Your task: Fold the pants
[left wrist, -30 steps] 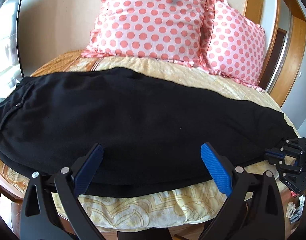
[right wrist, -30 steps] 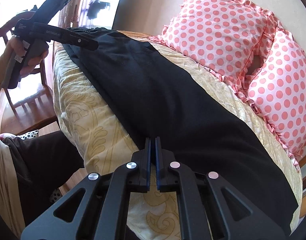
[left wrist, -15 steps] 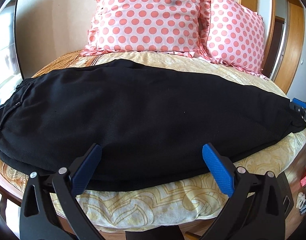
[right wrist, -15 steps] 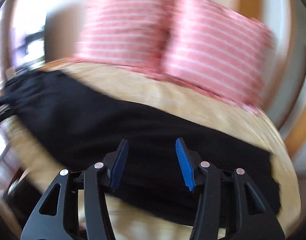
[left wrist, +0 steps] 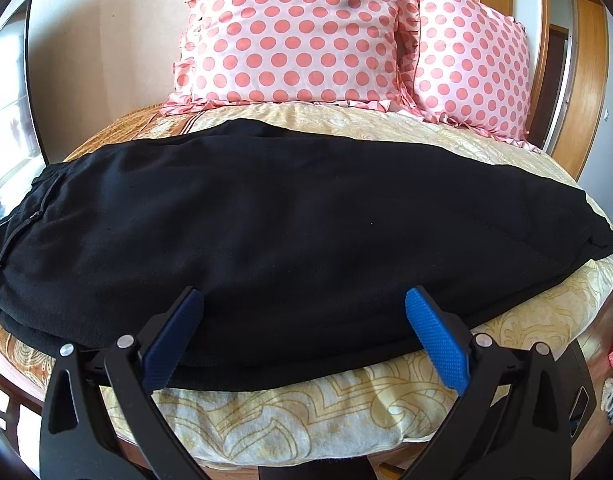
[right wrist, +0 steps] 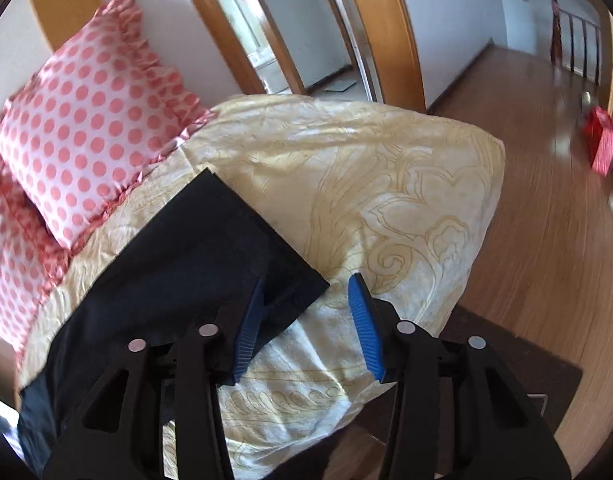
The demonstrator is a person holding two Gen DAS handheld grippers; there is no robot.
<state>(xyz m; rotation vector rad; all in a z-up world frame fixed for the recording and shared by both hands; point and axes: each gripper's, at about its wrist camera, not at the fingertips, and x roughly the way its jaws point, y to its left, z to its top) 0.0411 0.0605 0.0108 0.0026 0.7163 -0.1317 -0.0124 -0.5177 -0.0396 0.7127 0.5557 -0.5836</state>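
On the bed [left wrist: 346,420], black pants [left wrist: 286,220] lie flat; both hand-held grippers, left [left wrist: 306,336] and right [right wrist: 306,316], gape empty. Pinch the hem [right wrist: 266,224] squarely.

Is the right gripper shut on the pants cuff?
No, the right gripper is open, its blue fingers spread apart at the cuff corner of the pants with nothing pinched.

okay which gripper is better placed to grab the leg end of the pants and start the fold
Right. The right gripper is open beside the hem corner of the black pants. The left gripper is open too, but faces the pants' long middle edge.
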